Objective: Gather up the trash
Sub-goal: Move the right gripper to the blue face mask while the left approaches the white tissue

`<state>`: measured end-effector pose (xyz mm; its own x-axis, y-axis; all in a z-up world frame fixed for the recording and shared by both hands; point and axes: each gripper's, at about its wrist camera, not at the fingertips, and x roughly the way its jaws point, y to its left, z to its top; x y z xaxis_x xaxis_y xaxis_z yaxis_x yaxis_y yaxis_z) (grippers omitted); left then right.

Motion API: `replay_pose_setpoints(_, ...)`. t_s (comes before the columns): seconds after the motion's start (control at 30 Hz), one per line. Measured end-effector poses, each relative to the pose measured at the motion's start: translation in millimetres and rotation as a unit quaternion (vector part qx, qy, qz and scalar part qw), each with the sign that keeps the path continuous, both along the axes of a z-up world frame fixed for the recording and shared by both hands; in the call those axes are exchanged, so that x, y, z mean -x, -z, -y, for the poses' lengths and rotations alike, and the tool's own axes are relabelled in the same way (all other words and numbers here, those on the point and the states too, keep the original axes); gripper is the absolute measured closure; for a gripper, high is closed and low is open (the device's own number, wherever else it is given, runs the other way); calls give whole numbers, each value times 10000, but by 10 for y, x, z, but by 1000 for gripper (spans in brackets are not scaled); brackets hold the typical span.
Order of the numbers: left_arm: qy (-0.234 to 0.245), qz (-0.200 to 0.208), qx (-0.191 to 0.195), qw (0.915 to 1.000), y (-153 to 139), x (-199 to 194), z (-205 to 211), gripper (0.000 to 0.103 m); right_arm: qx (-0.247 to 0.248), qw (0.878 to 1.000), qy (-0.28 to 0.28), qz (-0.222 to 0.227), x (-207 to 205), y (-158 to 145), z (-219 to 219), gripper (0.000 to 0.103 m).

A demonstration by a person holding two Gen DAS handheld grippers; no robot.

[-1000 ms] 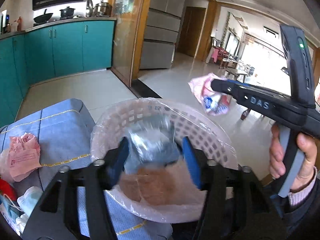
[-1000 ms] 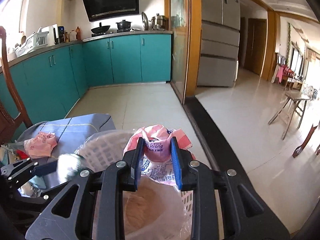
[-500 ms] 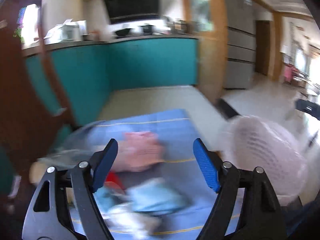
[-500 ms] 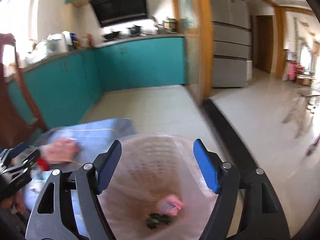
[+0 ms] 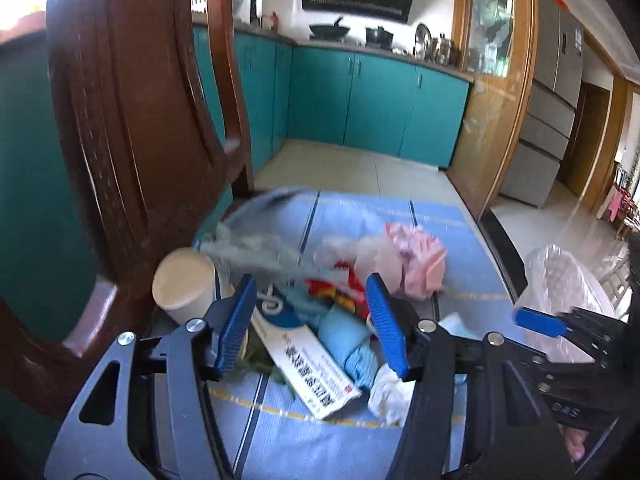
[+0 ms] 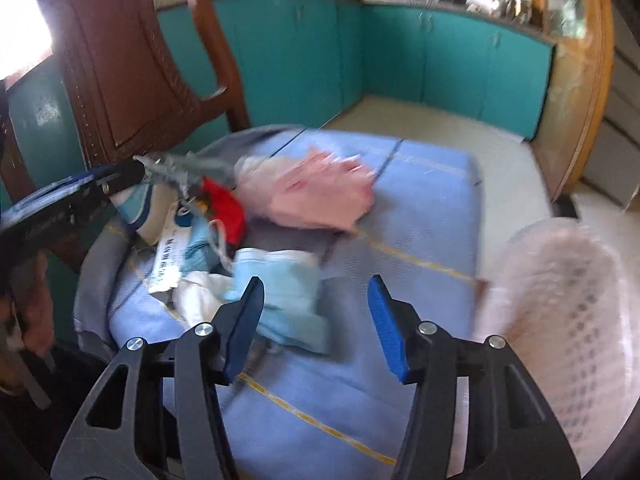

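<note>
chair back (image 5: 132, 128): dark brown wood, carved, curved slats, far left, behind the pile
paper cup (image 5: 184, 284): cream, round, lying tilted at left edge of the pile, just beside the left tool's left finger
left tool (image 5: 312, 320): tilted down over the trash pile, black frame, ribbed blue pads; jaws apart, have just been closing; nothing pressed, white box and light-blue wad lie below the gap
trash pile (image 5: 328, 312): heaped on blue cloth; crinkled clear plastic film, red wrapper, white printed carton box, light-blue soft wad, white crumpled tissue
white box (image 5: 308, 364): flat carton, printed text, blue logo, lying slantwise
pink wrapper (image 6: 316, 192): crumpled thin plastic, pale pink, at far side of the pile; blurred
tabletop (image 6: 424, 216): covered in quilted blue cloth with yellow stitched lines, rounded edge
light-blue mask (image 6: 280, 292): soft, folded, near edge of pile, just ahead of the right tool's left finger
right tool (image 6: 316, 320): angled down over the cloth, between pile and bin; jaws apart, have just been closing; nothing held
person's hand (image 5: 576, 440): gripping the right tool's handle, low right, mostly hidden
bin (image 6: 568, 312): white lattice plastic basket, clear bag liner, right of the tabletop; blurred
</note>
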<state>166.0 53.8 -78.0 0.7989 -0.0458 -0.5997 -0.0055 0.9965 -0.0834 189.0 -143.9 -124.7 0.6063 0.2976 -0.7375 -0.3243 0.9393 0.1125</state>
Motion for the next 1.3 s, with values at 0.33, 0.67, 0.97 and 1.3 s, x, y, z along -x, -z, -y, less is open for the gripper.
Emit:
replay_pose_setpoints(0.33, 392, -99, -139, 9991, 97, 106, 36, 36, 276, 9983, -105, -497, -187, 311, -270, 49)
replay_pose_setpoints(0.67, 1031, -475, -168, 9934, 300, 134, 310, 35, -86, 9992, 397, 56, -114, 12, 125, 82)
replay_pose_setpoints(0.97, 1778, -1011, -466, 9777, 579, 214, 745, 35, -129, 9987, 490, -32, -69, -4, 315, 82)
replay_pose_setpoints(1.3, 1659, -1112, -650, 9777, 677, 197, 743, 51, -46, 9989, 463, 55, -21, -34, 310, 54)
